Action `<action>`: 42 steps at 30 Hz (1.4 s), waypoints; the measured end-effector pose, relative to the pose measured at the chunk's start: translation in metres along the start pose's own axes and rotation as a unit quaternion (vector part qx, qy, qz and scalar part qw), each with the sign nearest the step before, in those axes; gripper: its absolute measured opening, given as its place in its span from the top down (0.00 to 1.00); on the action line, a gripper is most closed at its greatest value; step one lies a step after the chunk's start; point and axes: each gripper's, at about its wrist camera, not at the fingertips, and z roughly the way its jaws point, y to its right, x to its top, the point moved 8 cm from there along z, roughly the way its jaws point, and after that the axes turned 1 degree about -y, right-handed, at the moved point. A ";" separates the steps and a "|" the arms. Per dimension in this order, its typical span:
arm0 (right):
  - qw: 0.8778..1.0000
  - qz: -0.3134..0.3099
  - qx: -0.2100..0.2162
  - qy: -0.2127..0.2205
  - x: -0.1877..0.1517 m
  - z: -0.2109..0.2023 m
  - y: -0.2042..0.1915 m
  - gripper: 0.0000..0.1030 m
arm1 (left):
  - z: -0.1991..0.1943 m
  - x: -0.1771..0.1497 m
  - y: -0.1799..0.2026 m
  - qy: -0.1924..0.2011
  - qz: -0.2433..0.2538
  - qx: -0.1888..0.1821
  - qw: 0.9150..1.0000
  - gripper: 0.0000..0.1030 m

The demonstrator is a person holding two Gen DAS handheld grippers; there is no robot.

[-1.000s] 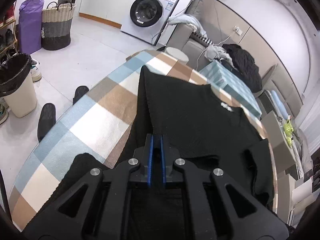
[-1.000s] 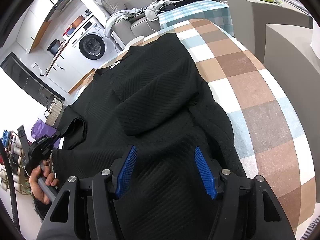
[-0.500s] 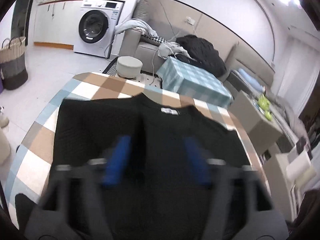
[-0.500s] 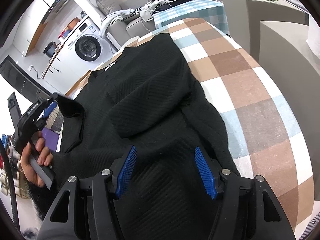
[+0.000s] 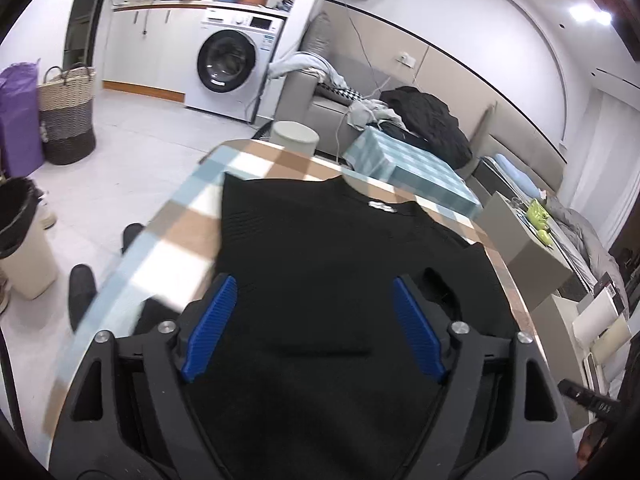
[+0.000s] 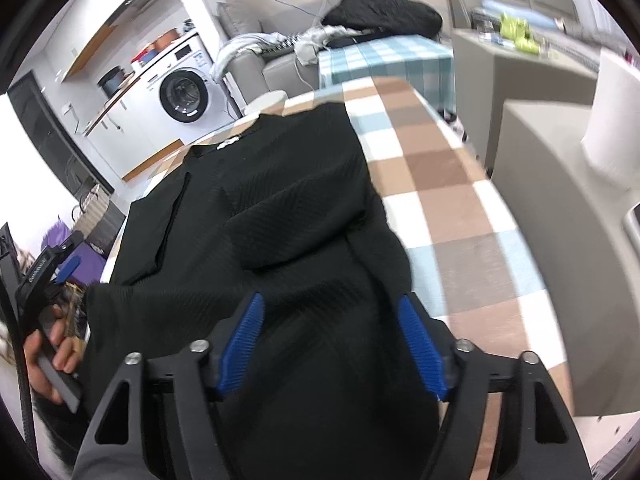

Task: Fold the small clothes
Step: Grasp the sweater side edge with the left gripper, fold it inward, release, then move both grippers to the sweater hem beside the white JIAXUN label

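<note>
black ribbed knit sweater [image 5: 320, 248] lies spread on the checked tablecloth [image 5: 188, 224] of a table, brown/white/pale blue squares, neck end w/ a small white label [image 5: 382, 207] pointing away toward the sofa. in the right wrist view both sleeves are folded in over the body, the right one lying as a rounded flap across the middle [image 6: 296, 224], the left one a flatter panel along the far edge. left gripper [image 5: 314, 320] hangs above the lower part of the sweater, blue pads [image 5: 210, 322] wide apart and jaws opening, no cloth pinched btw them; fabric only shows underneath. right gripper [image 6: 332, 344] sits low over the hem end nearest the camera, jaws opening too, blue pads either side of a raised fold; looks like the pads aren't pressing on it, tho black on black makes that hard to read. same view catches the left gripper's handle at far left, held in a hand [image 6: 48, 356] just off the table edge. beyond the table: white washing machine [image 5: 228, 68], grey sofa [image 5: 320, 92] w/ a dark jacket [image 5: 428, 124] and light clothes heaped on it, a teal-checked cover [image 5: 412, 172] on a lower surface next to the table. floor side: woven basket [image 5: 66, 116], purple bag [image 5: 18, 116], bin w/ black liner [image 5: 22, 236], pair of dark slippers [image 5: 82, 288] near the table edge.
</note>
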 end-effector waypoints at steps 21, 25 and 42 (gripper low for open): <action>0.983 -0.092 0.015 0.158 0.005 -0.180 -0.023 0.14 | -0.228 0.022 -0.006 0.103 0.076 0.004 0.992 0.01; 0.988 -0.062 0.039 0.138 -0.005 -0.169 -0.011 0.14 | -0.254 0.017 -0.014 0.095 0.074 0.001 0.993 0.01; 0.999 -0.011 0.051 0.011 -0.093 -0.032 0.031 0.19 | -0.139 -0.064 -0.105 -0.027 0.047 0.079 0.995 0.01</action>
